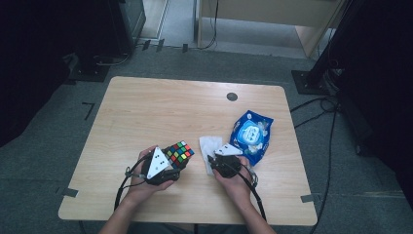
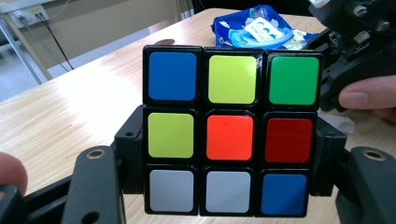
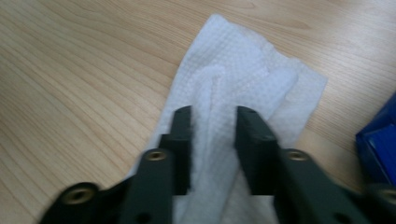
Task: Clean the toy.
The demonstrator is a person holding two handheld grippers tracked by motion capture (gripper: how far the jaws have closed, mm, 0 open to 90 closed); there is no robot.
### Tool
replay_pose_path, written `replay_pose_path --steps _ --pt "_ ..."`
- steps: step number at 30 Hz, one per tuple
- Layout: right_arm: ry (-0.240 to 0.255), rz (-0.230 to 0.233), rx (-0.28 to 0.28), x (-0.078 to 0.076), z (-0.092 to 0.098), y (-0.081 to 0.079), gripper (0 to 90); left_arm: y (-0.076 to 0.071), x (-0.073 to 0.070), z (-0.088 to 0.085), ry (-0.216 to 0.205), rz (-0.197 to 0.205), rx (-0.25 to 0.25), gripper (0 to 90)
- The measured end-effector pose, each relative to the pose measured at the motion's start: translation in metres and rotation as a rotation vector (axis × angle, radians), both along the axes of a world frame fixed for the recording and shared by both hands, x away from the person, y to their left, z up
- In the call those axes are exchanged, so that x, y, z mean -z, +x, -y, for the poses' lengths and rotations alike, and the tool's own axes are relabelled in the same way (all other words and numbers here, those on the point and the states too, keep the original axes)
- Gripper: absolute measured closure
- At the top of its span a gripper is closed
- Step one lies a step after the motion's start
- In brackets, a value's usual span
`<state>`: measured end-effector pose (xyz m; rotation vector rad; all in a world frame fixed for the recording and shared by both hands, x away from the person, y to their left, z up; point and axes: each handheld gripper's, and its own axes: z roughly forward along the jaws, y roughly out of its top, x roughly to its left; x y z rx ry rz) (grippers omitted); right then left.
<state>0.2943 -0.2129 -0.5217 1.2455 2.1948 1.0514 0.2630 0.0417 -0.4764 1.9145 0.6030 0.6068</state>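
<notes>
Now we hold the cube (image 2: 231,136) clamped in the left gripper (image 1: 164,171), above the near part of the table (image 1: 146,107). Our right gripper (image 3: 212,140) stands on the white wipe (image 3: 243,74) beside the blue pack (image 1: 252,134), jaws apart with a fold between them. We should pinch the fold fully, lift slowly, and keep the cube steady for wiping.
</notes>
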Motion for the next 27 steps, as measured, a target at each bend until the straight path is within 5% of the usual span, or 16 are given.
replay_pose_path --steps 2,5,6,11,14,18,22,27 --pt "-0.016 0.013 0.004 0.0 0.001 -0.002 79.4 0.0 0.001 0.001 0.003 -0.002 0.002 33.9" --pt "-0.107 0.04 0.021 -0.002 -0.001 -0.006 88.2 0.0 0.002 0.002 0.006 -0.005 0.006 33.9" --pt "-0.097 0.03 0.012 -0.004 0.0 -0.006 88.7 0.0 0.002 0.002 0.007 -0.006 0.008 33.9" --pt "0.103 0.09 -0.034 -0.033 0.007 -0.015 89.0 0.001 0.004 0.003 0.008 -0.012 0.013 33.9" --pt "0.292 0.151 -0.1 -0.064 0.01 -0.028 89.0 -0.001 0.005 0.006 0.012 -0.013 0.024 33.9" --pt "0.402 0.189 -0.216 -0.09 -0.001 -0.045 88.9 -0.005 0.005 0.013 0.01 -0.009 0.049 33.9" --pt "0.406 0.189 -0.316 -0.096 -0.021 -0.057 88.7 -0.011 0.004 0.02 0.009 0.006 0.077 33.9" --pt "0.383 0.209 -0.311 -0.089 -0.028 -0.06 88.5 -0.015 0.002 0.023 -0.009 0.012 0.096 33.9"
